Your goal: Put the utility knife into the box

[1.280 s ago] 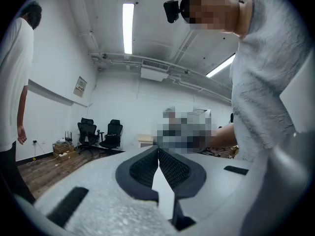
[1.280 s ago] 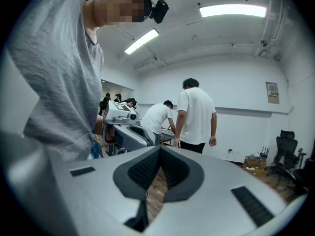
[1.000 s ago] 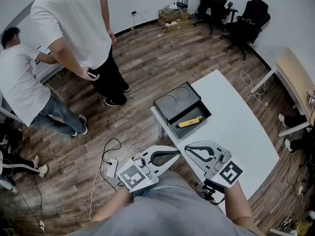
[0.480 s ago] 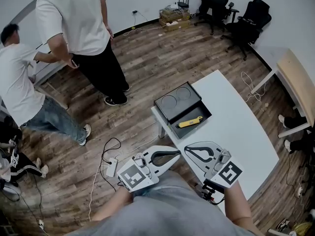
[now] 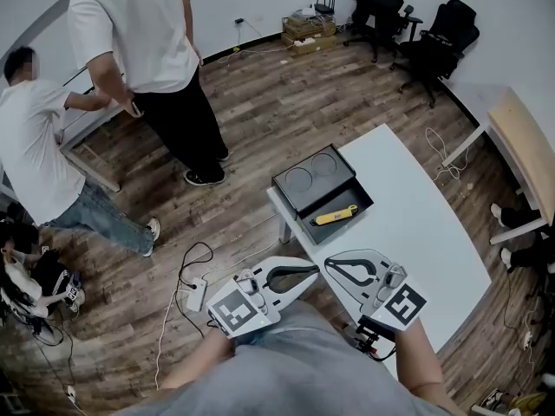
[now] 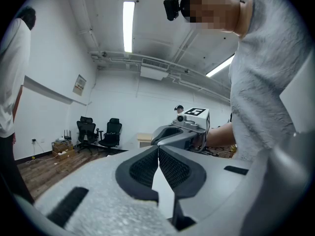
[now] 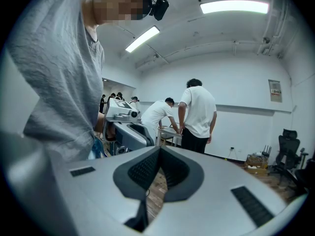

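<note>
While the person holds both claws low against the chest, the left claw and the right claw point at each other, tips close but apart, above the near edge of the white tabletop. Each is clenched on nothing: in the left gripper view the ribbed black pads meet at their tips with only bare tabletop showing behind them, and in the right gripper view the pads meet the same way over wooden floor.

Well ahead of the claws, at the far-left corner of the tabletop, sits the black box. Its far half is a panel with two round recesses; its near half is an open tray. The yellow knife lies flat inside that tray, slanted, near the tray's front wall.

Beyond the tabletop is wooden floor, with a white power strip and its cable lying near the left claw. Two people in white shirts stand by a bench at the left, and black office chairs stand along the far wall.
</note>
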